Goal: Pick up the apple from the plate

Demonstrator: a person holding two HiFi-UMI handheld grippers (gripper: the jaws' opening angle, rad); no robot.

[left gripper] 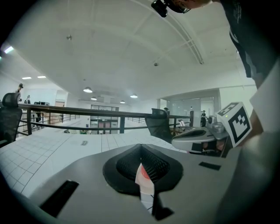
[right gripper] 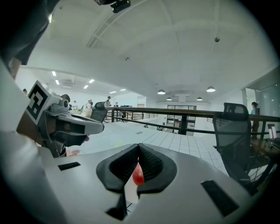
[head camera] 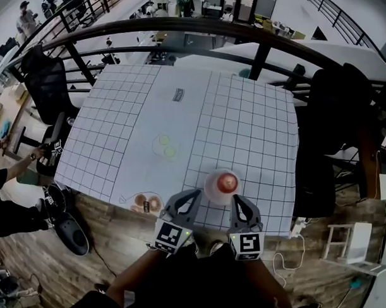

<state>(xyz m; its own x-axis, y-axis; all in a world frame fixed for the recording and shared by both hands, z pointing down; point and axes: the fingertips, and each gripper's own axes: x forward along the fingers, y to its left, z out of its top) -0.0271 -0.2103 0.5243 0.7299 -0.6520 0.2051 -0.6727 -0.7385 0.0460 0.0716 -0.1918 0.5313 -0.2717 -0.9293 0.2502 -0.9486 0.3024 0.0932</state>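
Note:
A red apple [head camera: 227, 180] sits on a pale pink plate [head camera: 212, 189] near the front edge of the gridded white table sheet [head camera: 245, 120]. My left gripper [head camera: 196, 194] is just left of the plate, its jaws shut and empty. My right gripper [head camera: 236, 198] is at the plate's near right rim, also shut on nothing. In the left gripper view the apple [left gripper: 142, 174] shows only as a red sliver below the closed left gripper [left gripper: 141, 146]. The right gripper view shows the same apple [right gripper: 138, 176] under the closed right gripper [right gripper: 138, 146].
Two yellow-green round items [head camera: 166, 147] lie mid-table, and two brown round items [head camera: 145, 203] lie at the front left edge. A small label [head camera: 177, 94] lies farther back. A black railing [head camera: 259, 54] runs behind the table, with office chairs [head camera: 47, 82] at both sides.

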